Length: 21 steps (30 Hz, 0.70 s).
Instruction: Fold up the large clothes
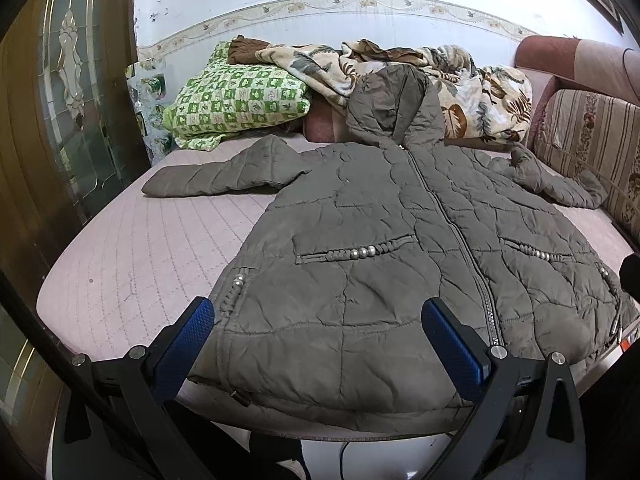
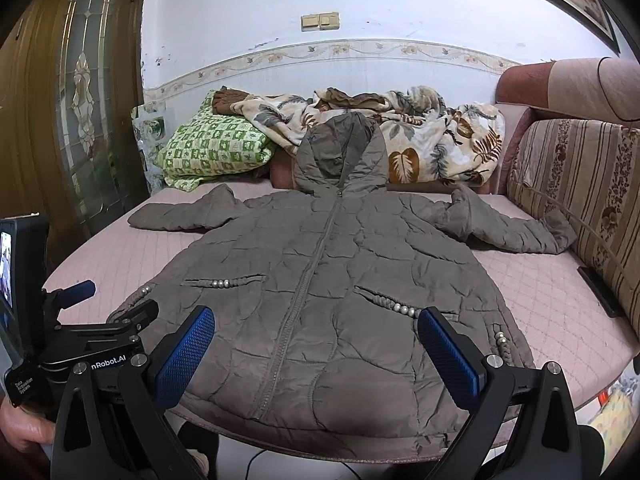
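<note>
A grey-brown quilted hooded coat [image 1: 380,248] lies flat, front up and zipped, on the pink bed [image 1: 132,248]. Its sleeves spread to both sides and its hood lies toward the wall. The coat shows in the right wrist view [image 2: 320,280] too. My left gripper [image 1: 318,316] is open and empty, above the coat's near left hem. My right gripper [image 2: 316,328] is open and empty, above the coat's near hem by the zip. The left gripper's body also shows at the left of the right wrist view [image 2: 80,320].
A green checked pillow [image 1: 240,100] and a leaf-print blanket [image 1: 460,92] lie at the bed's head. A striped sofa cushion [image 2: 580,200] borders the right side. A wooden door with glass [image 1: 72,100] stands left. A dark flat object [image 2: 600,292] lies on the bed by the cushion.
</note>
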Each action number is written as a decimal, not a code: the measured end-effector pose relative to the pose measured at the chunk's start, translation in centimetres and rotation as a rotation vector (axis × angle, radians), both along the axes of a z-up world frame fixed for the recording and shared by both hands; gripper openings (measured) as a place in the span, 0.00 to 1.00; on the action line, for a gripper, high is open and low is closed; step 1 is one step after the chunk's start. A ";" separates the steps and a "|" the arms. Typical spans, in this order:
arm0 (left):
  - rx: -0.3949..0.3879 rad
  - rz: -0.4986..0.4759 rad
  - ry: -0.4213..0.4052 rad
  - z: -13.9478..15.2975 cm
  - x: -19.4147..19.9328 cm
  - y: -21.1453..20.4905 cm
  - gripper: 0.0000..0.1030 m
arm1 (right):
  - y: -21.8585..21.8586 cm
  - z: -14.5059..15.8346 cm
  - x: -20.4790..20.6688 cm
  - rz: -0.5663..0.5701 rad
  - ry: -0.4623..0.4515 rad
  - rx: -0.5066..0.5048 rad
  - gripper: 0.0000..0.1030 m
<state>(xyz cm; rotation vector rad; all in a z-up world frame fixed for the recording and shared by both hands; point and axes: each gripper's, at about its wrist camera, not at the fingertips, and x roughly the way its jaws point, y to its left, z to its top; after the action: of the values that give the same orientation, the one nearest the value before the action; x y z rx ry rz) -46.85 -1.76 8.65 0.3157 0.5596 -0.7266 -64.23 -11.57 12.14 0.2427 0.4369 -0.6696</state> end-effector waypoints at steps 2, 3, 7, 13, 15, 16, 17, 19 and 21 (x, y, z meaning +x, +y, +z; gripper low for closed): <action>0.007 -0.010 0.000 -0.1 -0.2 -0.2 1.00 | -0.1 0.0 -0.2 -0.013 0.000 -0.001 1.00; 0.011 -0.014 -0.001 -0.1 -0.3 -0.4 1.00 | -0.2 0.0 -0.4 -0.018 -0.002 0.001 1.00; 0.020 -0.038 -0.012 -0.1 -1.0 -1.0 1.00 | -0.7 -0.1 -1.1 -0.048 -0.008 0.010 1.00; 0.021 -0.076 -0.026 0.1 -2.2 -2.1 1.00 | -1.5 -0.3 -2.5 -0.088 -0.007 0.022 1.00; 0.019 -0.091 -0.033 0.2 -2.7 -2.6 1.00 | -1.8 -0.3 -3.1 -0.109 -0.008 0.025 1.00; 0.017 -0.099 -0.037 0.3 -3.0 -2.8 1.00 | -1.9 -0.3 -3.4 -0.120 -0.011 0.027 1.00; 0.016 -0.106 -0.040 0.3 -3.2 -3.0 1.00 | -2.1 -0.3 -3.7 -0.131 -0.014 0.030 1.00; 0.014 -0.119 -0.049 0.4 -3.8 -3.5 1.00 | -2.3 -0.5 -4.3 -0.149 -0.015 0.034 1.00; 0.009 -0.133 -0.051 0.6 -4.2 -3.9 1.00 | -2.5 -0.6 -4.9 -0.167 -0.016 0.039 1.00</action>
<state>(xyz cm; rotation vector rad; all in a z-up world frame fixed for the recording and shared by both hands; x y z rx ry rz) -51.01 -5.62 9.22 0.3817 0.4967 -0.8425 -69.11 -14.04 11.56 0.3235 0.4171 -0.8224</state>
